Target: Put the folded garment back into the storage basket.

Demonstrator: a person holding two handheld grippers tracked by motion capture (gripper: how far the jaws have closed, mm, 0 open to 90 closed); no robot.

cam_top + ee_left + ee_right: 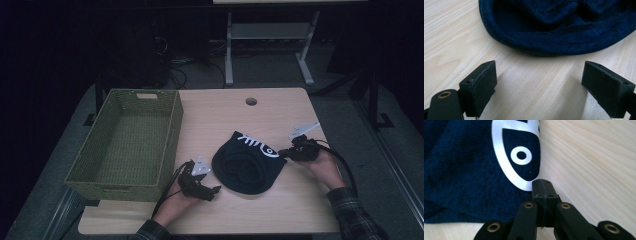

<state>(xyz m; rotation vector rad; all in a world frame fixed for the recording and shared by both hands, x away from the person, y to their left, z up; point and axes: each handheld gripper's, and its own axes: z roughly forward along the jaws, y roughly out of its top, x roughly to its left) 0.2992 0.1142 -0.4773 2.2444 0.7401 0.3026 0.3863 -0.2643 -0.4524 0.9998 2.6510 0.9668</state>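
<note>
So the beanie [248, 162] sits mid-desk near the front edge, between both tongs: right gripper [542, 185] is pinched shut at its printed edge, left gripper [539, 82] wide open just beside its brim.

beanie [247, 167] | dark navy knit, white fishbone print | lying flat | table centre-right

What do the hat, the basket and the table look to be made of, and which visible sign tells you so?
Hat: dark blue knitted fabric, ribbed stitches; smooth white print.
Basket: olive woven wicker or plastic, latticed walls; cannot tell which.
Table: pale wood or laminate, matte grain lines.
</note>
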